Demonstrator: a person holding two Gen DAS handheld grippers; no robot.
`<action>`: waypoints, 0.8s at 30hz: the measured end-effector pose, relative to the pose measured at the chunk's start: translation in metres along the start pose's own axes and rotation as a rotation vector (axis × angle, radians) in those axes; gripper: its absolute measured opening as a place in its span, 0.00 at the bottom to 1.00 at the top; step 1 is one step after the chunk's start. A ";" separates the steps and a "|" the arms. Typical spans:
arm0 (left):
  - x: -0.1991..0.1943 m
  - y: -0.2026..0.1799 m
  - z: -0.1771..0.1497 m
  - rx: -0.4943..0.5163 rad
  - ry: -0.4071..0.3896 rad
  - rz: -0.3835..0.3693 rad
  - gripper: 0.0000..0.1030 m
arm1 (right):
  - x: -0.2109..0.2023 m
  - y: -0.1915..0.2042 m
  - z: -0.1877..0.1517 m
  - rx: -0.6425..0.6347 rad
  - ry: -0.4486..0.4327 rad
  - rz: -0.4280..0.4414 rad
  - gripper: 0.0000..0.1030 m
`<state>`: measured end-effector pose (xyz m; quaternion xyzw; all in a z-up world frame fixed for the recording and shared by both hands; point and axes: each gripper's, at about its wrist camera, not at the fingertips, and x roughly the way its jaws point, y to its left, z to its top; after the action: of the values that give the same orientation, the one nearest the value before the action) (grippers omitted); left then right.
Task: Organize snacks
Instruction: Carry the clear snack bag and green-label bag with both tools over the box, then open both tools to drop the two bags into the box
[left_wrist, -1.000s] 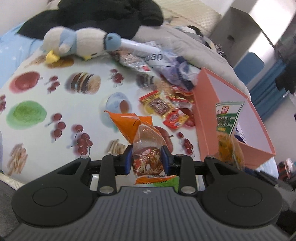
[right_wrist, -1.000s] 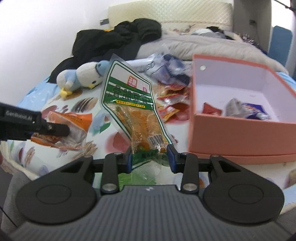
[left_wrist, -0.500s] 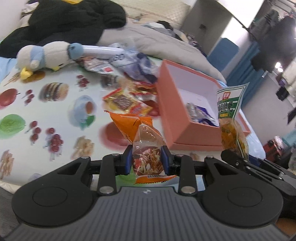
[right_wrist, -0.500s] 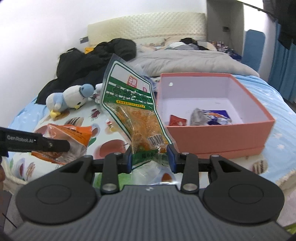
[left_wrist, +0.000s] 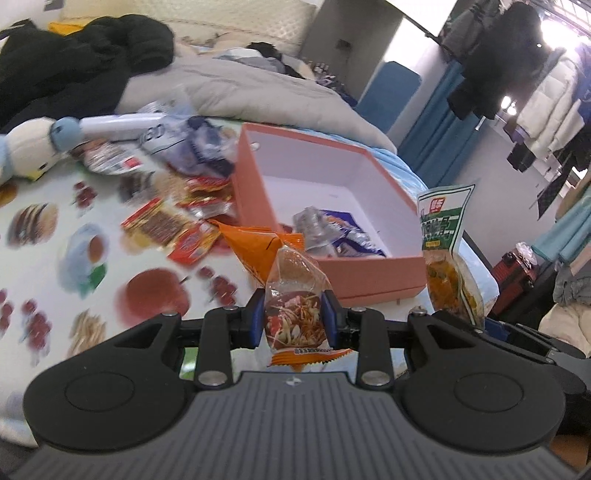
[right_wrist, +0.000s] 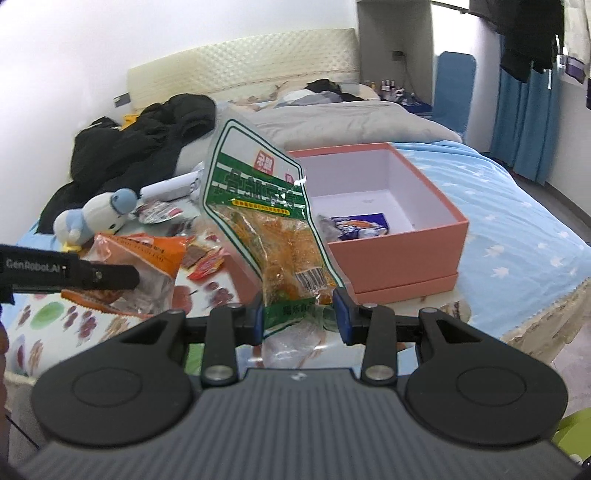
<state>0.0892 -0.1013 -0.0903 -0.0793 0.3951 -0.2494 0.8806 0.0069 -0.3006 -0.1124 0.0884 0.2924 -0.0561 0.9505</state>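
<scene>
Bed surface covered by a white cloth (left_wrist: 55, 258) printed with food pictures: apples, cherries, cups, fries. A plush penguin (right_wrist: 92, 218), white and pale blue, lies on its side at the far left edge of the cloth. Behind it a heap of black clothing (right_wrist: 147, 140) rests against a cream quilted headboard (right_wrist: 240, 79). A grey duvet (left_wrist: 258, 92) is bunched across the middle of the bed. Blue star-patterned sheet (right_wrist: 517, 221) covers the right side. Blue curtains (right_wrist: 524, 122) and hanging coats (left_wrist: 517, 62) stand beyond.

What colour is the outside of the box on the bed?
The box is salmon pink outside, clearest in the right wrist view.
</scene>
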 end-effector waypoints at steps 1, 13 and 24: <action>0.007 -0.004 0.006 0.012 0.001 -0.007 0.35 | 0.003 -0.004 0.002 0.005 -0.002 -0.002 0.38; 0.100 -0.031 0.082 0.064 0.003 -0.038 0.35 | 0.066 -0.048 0.056 0.022 -0.069 -0.020 0.38; 0.178 -0.028 0.119 0.080 0.077 -0.014 0.35 | 0.138 -0.076 0.078 0.053 -0.025 -0.026 0.39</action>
<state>0.2668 -0.2223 -0.1172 -0.0373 0.4178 -0.2739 0.8654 0.1506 -0.3984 -0.1376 0.1089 0.2800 -0.0774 0.9507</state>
